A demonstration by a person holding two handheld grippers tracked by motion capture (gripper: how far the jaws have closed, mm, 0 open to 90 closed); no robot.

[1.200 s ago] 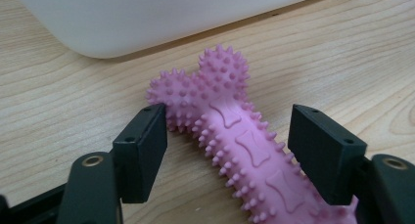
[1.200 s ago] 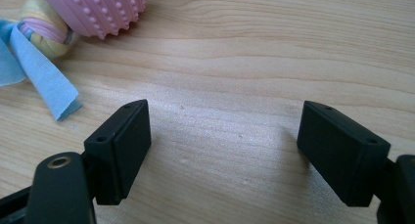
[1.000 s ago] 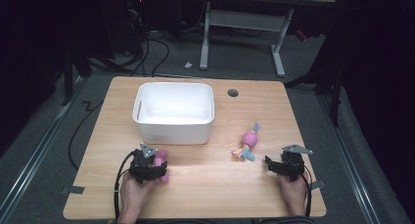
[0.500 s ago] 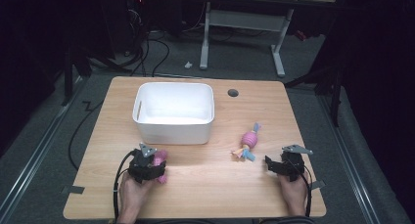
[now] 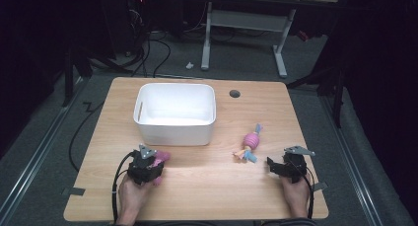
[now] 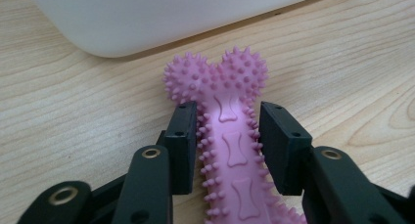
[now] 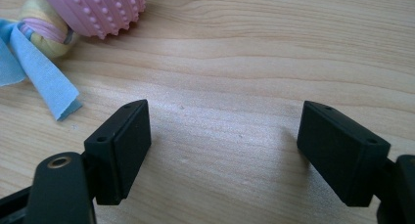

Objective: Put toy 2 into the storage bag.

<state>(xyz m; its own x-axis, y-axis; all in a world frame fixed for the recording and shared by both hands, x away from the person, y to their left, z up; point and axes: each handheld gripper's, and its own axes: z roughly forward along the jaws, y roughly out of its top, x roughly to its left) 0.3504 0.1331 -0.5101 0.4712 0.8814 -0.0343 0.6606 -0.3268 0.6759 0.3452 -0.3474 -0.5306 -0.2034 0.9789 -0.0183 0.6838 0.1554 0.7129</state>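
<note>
A pink spiked bone toy (image 6: 215,77) lies on the wooden table just in front of the white bin. My left gripper (image 6: 228,136) has just been closing, and its pads now press on the toy's shaft from both sides, with the knobbed end sticking out past them. From above, the left gripper (image 5: 157,162) and the bone toy (image 5: 163,157) sit at the front left. My right gripper (image 5: 272,167) rests at the front right. In its own view the right gripper (image 7: 222,136) is open over bare wood. A pink ribbed ball toy (image 7: 98,9) with a blue ribbon (image 7: 39,72) lies just beyond it.
The white bin (image 5: 175,130) stands at the back left of the table (image 5: 212,186), and its wall (image 6: 147,18) rises close behind the bone toy. The ball toy (image 5: 251,141) lies right of the bin. A cable hole (image 5: 234,94) sits near the far edge.
</note>
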